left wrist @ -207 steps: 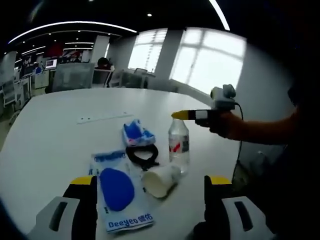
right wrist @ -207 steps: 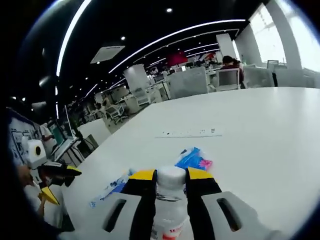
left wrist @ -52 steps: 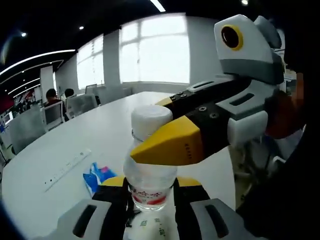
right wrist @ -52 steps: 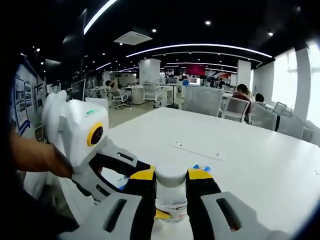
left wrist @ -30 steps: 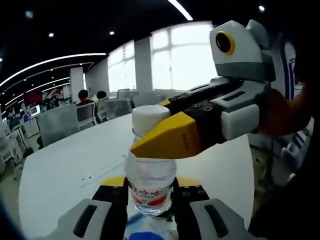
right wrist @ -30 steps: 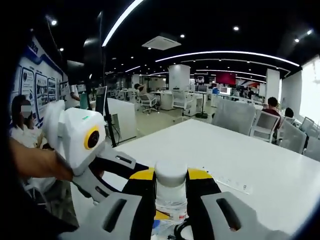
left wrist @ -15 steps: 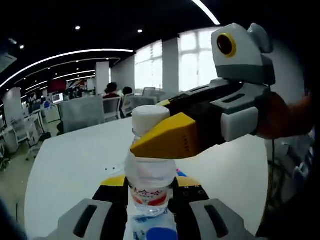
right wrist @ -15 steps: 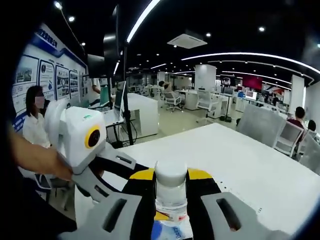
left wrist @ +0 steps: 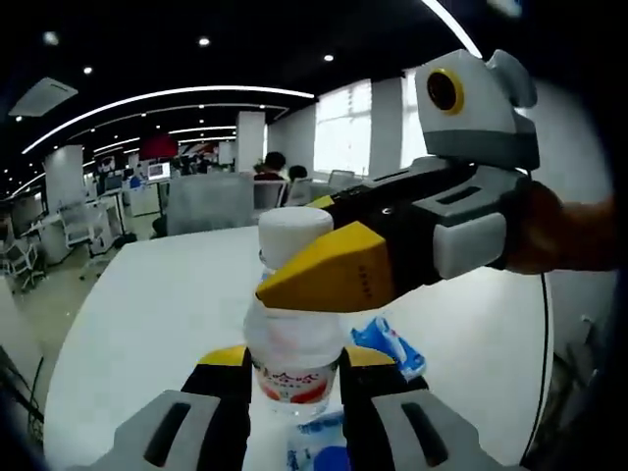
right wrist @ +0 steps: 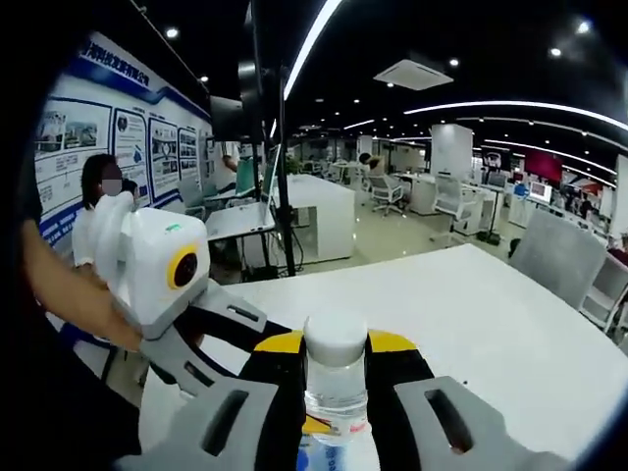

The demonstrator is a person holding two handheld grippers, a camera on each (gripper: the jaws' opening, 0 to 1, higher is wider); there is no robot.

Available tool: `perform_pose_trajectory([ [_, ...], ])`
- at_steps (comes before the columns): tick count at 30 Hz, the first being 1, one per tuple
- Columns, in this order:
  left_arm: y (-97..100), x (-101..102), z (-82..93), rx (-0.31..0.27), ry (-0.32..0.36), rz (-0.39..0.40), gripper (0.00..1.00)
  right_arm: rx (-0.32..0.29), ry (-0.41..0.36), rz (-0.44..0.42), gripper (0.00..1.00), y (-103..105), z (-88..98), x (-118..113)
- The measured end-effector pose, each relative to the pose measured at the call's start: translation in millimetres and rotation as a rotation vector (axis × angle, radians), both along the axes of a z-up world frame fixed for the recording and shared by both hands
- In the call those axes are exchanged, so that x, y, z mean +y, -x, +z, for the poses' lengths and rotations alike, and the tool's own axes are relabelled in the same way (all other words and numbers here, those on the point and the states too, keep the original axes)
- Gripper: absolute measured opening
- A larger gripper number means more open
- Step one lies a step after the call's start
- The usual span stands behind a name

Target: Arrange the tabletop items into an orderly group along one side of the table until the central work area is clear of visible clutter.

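Note:
A clear water bottle (left wrist: 293, 345) with a white cap (left wrist: 291, 229) and a red label stands upright between my two grippers. My left gripper (left wrist: 292, 365) is shut on its body at the label. My right gripper (left wrist: 327, 278) comes in from the right, its yellow-tipped jaws closed round the neck under the cap. In the right gripper view, the bottle (right wrist: 335, 388) rises between my right gripper (right wrist: 335, 345) jaws, and the left gripper (right wrist: 201, 324) reaches in from the left, held by a hand. The bottle is over the white table (left wrist: 157, 314).
A blue and white packet (left wrist: 390, 344) lies on the table just right of the bottle, and another blue packet (left wrist: 321, 455) shows below it. Office chairs and desks stand beyond the table's far edge. A person stands at the left (right wrist: 98, 206).
Both views have swung round together, so the office background has slid sideways. Both grippers keep the same hold on the bottle. The blue packet now shows right of the bottle.

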State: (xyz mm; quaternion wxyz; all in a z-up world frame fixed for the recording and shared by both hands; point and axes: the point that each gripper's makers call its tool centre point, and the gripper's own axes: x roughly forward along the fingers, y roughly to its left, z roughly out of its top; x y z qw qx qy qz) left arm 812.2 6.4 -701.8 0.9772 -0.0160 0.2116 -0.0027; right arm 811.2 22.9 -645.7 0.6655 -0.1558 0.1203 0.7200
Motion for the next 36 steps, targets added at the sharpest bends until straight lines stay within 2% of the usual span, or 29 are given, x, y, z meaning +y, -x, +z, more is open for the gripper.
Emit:
perform_pose_trajectory([
  [3,-2.5,6,-7.3,0.009,-0.01,0.032,0.32,-0.01,0.006,0.04,0.16,-1,-8.1,6],
  [6,-7.2,12,-18.2,0.029,-0.013,0.07,0.32,0.015,0.014,0.066,0.16,-6,-18.2,10],
  [11,-13.0,16,-31.8,0.042,-0.001,0.116,0.32,0.021,0.017,0.124,0.17,-13,-34.5,17],
  [20,-19.1,25,-68.1,0.075,-0.012,0.207,0.32,0.033,0.044,0.2,0.17,-20,-67.7,23],
  [25,-20.7,22,-71.1,0.089,-0.018,0.261,0.32,0.028,0.041,0.24,0.17,-23,-78.2,23],
  [30,-23.4,24,-73.7,0.085,-0.022,0.297,0.32,0.031,0.021,0.274,0.17,-26,-78.1,25],
  [35,-25.5,27,-79.9,0.103,-0.051,0.318,0.32,0.067,0.017,0.295,0.17,-31,-84.1,26],
  [36,-27.3,29,-76.1,0.078,-0.055,0.332,0.32,0.08,-0.004,0.307,0.17,-29,-81.1,27],
])
